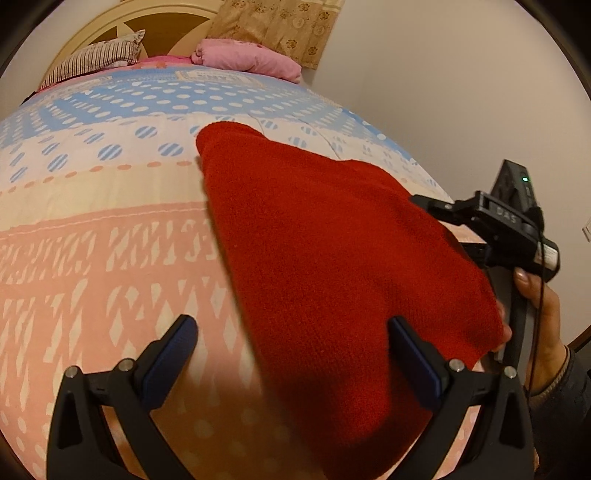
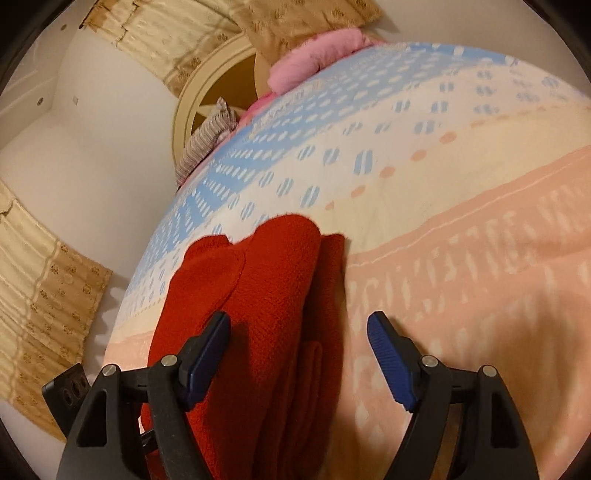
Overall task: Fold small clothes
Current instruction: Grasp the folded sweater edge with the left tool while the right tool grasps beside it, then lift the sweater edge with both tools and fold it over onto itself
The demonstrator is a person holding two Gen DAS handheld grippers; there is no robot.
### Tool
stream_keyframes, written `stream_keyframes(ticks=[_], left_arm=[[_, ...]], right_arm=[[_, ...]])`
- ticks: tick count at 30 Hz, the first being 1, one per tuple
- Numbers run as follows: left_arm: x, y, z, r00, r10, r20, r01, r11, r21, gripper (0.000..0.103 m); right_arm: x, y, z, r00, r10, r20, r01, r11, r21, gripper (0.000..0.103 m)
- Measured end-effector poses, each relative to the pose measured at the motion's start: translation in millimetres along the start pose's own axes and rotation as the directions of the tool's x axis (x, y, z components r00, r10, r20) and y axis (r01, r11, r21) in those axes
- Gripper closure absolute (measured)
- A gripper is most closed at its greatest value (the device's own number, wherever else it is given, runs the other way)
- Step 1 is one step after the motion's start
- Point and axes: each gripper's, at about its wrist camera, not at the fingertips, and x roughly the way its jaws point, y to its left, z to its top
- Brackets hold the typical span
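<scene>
- Bedroom setting: patterned bed (image 1: 110, 229) serves as the folding surface, pillows at the far end.
- Left gripper (image 1: 291, 354): fingers (image 1: 177, 347) spread apart, empty, straddling the near edge of the red garment (image 1: 332, 240).
- Right gripper (image 2: 299, 350): fingers (image 2: 210, 343) likewise apart, holding nothing, above the garment's folded layers (image 2: 266, 295).
- Garment lies on the bed, right of centre; both tools appear poised for a next grasp.

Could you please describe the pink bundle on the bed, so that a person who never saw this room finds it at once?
Start at the bed with its blue, cream and peach patterned cover, and look to the far end by the rounded cream headboard. The pink bundle lies there, beside a striped pillow. It is plain soft pink, whereas the garment near the tongs is deep red.
</scene>
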Motion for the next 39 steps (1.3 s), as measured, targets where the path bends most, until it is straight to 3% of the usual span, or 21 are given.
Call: stream_keyframes(ticks=[3,7,17,18,20,21,23,25,28,32,39], left_arm=[[0.5,2.6,0.7,1.000,-0.022,0.003,0.022,1.000,-0.015,0.000],[1.2,4.1,1.2,0.999,-0.041,0.011,0.042,0.999,-0.035,0.000],[-1.1,8.2,0.6,0.997,-0.076,0.020,0.077,0.996,-0.052,0.000],[-1.6,7.3,0.4,0.996,-0.081,0.022,0.082,0.995,-0.047,0.002],[-1.4,5.6,0.0,0.995,-0.101,0.023,0.102,0.994,-0.040,0.014],[-0.4,3.4,-0.4,0.992,-0.126,0.017,0.127,0.991,-0.035,0.024],[0.0,1.6,-0.5,0.992,-0.127,0.017,0.127,0.991,-0.040,0.029],[-2.0,-0.9,-0.2,0.993,-0.119,0.025,0.120,0.992,-0.049,0.043],[-9.3,-9.3,-0.1,0.995,-0.092,0.042,0.093,0.995,-0.028,0.056],[-19.0,-21.3,0.1,0.996,-0.066,0.058,0.066,0.998,-0.003,0.061],[-38.0,-42.6,-2.4,0.990,-0.116,0.080,0.114,0.993,0.022,0.064]], right_arm=[[10.1,1.5,1.5,0.999,0.020,-0.033,-0.020,1.000,-0.007,0.026],[18.8,2.9,2.6,0.993,0.104,-0.055,-0.104,0.995,0.004,0.027],[23.0,0.8,1.1,0.992,0.118,-0.046,-0.118,0.993,0.013,0.034],[24.0,1.7,0.5,0.991,0.121,-0.052,-0.121,0.993,0.006,0.037],[26.7,0.8,-0.1,0.987,0.146,-0.072,-0.146,0.989,0.013,0.058],[28.3,-0.4,-0.8,0.984,0.161,-0.078,-0.160,0.987,0.018,0.060],[26.8,-0.3,-1.4,0.984,0.166,-0.067,-0.165,0.986,0.011,0.066],[22.4,5.0,-3.1,0.987,0.151,-0.050,-0.152,0.988,-0.018,0.068],[12.4,15.0,-6.4,0.991,0.130,-0.020,-0.131,0.990,-0.054,0.070],[-6.9,23.1,-10.5,0.990,0.140,0.023,-0.138,0.988,-0.064,0.071],[-47.5,28.7,-20.7,0.988,0.131,0.081,-0.124,0.988,-0.086,0.072]])
